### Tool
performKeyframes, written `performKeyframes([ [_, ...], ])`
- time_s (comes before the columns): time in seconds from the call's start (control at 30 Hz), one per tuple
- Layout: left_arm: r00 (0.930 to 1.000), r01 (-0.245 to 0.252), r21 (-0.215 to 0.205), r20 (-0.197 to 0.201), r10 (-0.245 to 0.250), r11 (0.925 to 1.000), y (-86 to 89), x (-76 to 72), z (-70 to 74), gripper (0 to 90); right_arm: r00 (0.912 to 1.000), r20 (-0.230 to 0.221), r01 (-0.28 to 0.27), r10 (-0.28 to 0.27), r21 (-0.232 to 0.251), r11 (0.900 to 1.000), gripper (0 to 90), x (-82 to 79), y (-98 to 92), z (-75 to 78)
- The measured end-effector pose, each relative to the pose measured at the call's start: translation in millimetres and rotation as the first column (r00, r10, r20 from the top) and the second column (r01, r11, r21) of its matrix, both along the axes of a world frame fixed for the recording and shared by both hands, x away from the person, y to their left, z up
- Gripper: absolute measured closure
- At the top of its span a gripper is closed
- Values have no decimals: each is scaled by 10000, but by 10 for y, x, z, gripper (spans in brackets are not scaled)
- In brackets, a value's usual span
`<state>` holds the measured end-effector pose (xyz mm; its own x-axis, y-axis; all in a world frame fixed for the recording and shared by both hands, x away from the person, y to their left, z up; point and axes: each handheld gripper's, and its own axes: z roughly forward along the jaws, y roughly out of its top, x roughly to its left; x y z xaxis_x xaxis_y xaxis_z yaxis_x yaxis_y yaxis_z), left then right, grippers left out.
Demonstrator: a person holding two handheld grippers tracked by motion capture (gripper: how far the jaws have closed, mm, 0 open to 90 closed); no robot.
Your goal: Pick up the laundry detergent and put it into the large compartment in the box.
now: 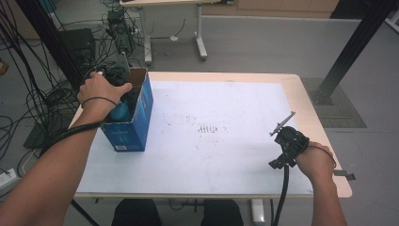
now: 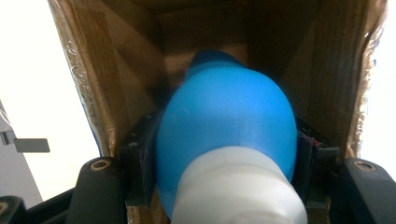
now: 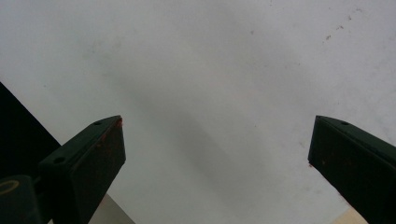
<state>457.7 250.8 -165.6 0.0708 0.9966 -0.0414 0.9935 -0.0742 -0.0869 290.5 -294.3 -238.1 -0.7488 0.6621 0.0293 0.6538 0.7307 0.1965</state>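
Observation:
A blue cardboard box (image 1: 136,120) stands open-topped at the table's left. My left gripper (image 1: 117,96) reaches down into it, shut on a blue bulb-shaped object (image 2: 226,116) with a white neck (image 2: 238,191). Both black jaws press its sides inside the brown box walls (image 2: 98,70). A bit of that blue object (image 1: 120,112) peeks out below the hand. Near the table's right front edge my right gripper (image 1: 284,141) rests low over the white mat, jaws wide apart with nothing between them (image 3: 217,154).
A white mat (image 1: 211,127) covers most of the wooden table (image 1: 310,108). Cables and equipment (image 1: 113,28) crowd the floor behind the box at the left. A black frame post (image 1: 348,52) rises at the far right.

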Motion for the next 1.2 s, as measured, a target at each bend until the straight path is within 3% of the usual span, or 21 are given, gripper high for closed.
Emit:
performKeyframes([
  [1.2, 10000, -57, -164, 59, 58, 9998, 58, -11, -16, 370, 10000, 22, -17, 17, -72, 10000, 39, -6, 18, 29],
])
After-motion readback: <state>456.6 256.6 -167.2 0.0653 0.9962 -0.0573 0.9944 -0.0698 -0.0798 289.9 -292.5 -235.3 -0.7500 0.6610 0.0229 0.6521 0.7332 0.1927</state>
